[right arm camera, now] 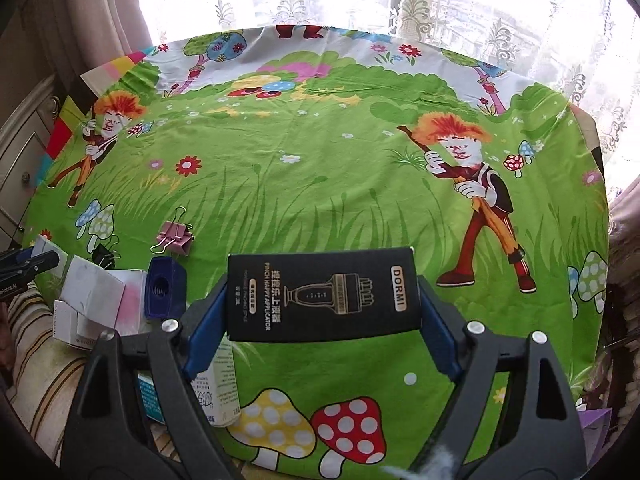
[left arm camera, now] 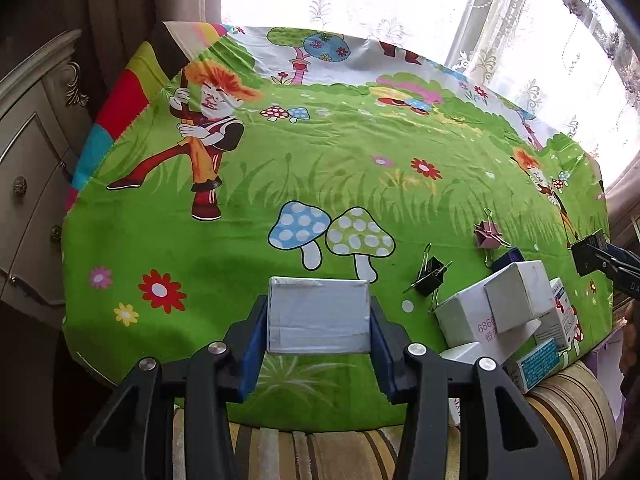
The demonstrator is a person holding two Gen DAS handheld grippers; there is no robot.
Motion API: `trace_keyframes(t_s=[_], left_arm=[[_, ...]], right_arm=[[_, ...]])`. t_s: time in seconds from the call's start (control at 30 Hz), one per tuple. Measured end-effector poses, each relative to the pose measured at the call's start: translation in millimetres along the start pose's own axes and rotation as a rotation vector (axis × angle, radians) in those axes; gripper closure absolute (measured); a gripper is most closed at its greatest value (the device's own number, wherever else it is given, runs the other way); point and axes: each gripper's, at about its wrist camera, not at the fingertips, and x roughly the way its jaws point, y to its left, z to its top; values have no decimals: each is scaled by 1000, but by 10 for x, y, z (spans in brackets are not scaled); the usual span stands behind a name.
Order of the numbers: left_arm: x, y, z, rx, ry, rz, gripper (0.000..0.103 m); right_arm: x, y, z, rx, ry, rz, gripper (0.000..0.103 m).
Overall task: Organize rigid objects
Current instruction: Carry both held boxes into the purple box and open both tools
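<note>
Left claw (left arm camera: 318, 320) clamps a grey box (left arm camera: 318, 316); right claw (right arm camera: 324, 300) clamps the black DORMI box (right arm camera: 324, 294). Risk: the wide black box may twist loose over the desk (right arm camera: 320, 200).

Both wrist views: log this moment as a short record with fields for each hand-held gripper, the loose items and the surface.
left hand-held gripper: shut on a grey-white box
right hand-held gripper: around a black DORMI box, grip unclear
binder clips: pink binder clip, black binder clip, on the cloth
blue pencil sharpener: beside the pile
pile of small white boxes: jumbled at the near edge
surface: green cartoon tablecloth
</note>
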Motion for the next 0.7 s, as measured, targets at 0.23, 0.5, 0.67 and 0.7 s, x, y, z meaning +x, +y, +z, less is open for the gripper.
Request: trace_keyframes(t_s=[0.23,0.5,0.67,0.7], left_arm=[[-547,-67,-241,-17,-70,-62,56],[-1022,-255,-606,6,-112,-168,56],[-1197,-450,-766,52,-135,-223,56],[-1226,-503,-802,64,-138,-239,56]], right_arm=[[-581,219,-521,-5,-19,-30,16],[-1150,277,-1003,79,-38,-30,16],[-1363,326,-1247,101,-37,-52,16],[-1396,339,-1291,97,-38,-62,16]])
